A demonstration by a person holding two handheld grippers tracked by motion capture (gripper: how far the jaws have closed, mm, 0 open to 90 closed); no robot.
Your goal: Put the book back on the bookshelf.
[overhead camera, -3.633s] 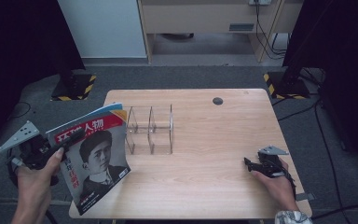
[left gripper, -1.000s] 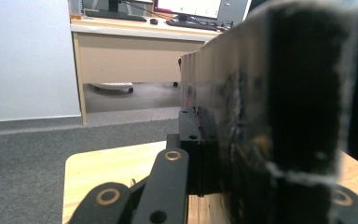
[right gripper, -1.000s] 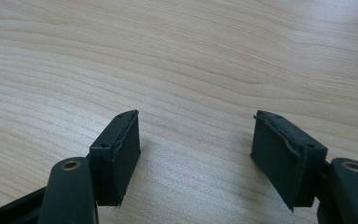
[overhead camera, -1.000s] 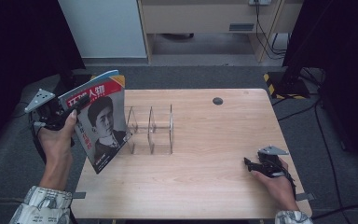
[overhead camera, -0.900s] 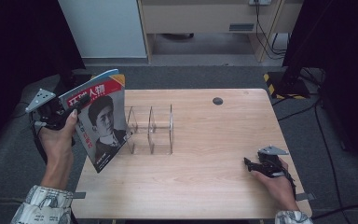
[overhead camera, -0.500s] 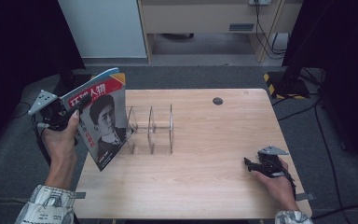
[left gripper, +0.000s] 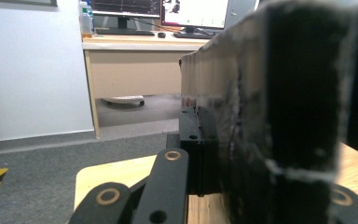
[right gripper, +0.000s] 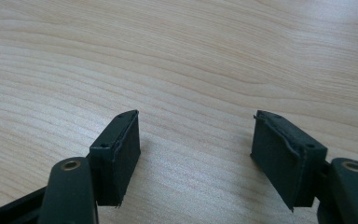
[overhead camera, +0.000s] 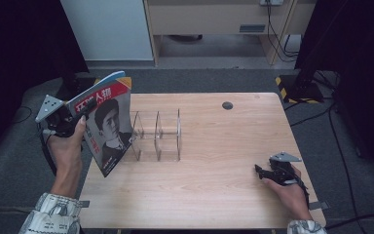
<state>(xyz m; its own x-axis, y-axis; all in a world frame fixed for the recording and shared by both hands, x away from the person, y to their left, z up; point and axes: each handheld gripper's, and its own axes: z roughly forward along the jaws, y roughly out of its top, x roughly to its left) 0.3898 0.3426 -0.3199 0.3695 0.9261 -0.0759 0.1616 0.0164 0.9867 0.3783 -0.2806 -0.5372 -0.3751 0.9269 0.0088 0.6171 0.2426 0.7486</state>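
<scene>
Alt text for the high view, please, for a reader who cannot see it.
The left gripper holds a magazine upright at the left edge of a wooden table, just left of a clear slotted rack. At the table's right edge the right gripper rests on the wood, jaws open and empty.

Grey carpet [overhead camera: 214,80] surrounds the pale wooden worktop [overhead camera: 214,190]; beyond its far edge stand a white cabinet [overhead camera: 109,29] and a beige desk [overhead camera: 209,14].
</scene>
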